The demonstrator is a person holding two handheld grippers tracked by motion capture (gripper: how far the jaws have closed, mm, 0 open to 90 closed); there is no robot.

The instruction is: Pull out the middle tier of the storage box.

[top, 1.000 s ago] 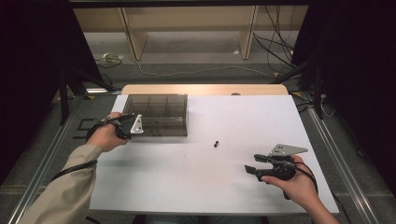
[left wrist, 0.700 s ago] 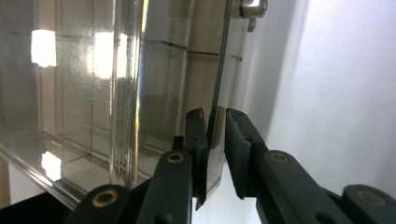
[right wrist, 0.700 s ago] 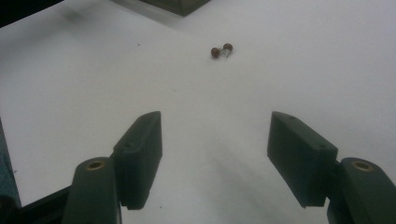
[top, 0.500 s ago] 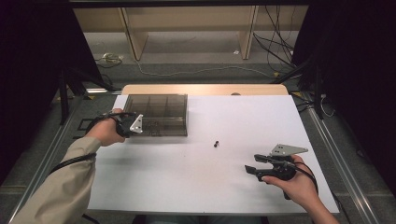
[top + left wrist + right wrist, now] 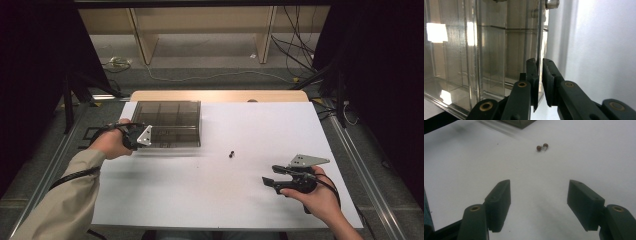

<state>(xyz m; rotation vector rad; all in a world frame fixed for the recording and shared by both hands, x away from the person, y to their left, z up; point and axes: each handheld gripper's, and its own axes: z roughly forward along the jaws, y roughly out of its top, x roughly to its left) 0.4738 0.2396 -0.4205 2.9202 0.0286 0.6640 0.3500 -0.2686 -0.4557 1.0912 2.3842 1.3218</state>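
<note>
A clear, smoke-tinted plastic box (image 5: 167, 104) with inner dividers lies at the back left of the white table. My left gripper (image 5: 136, 140) is at its near left corner. In the left gripper view its jaws have just been closing, and the left gripper (image 5: 540, 62) now pinches the box's thin clear wall (image 5: 540, 37) between the pads. A small dark pair of beads (image 5: 231, 154) lies mid-table, seen as two reddish-brown balls (image 5: 542, 147) ahead of my right gripper (image 5: 539, 183). My right gripper (image 5: 269, 174) is open and holds nothing, low over the table at the front right.
The white sheet (image 5: 210, 200) covers the table, with a wooden strip (image 5: 220, 95) along its far edge. Metal rails run down both sides. Cables lie on the floor beyond the table.
The left forearm has swung slightly outward. Both hands, the box and the beads keep their places.
</note>
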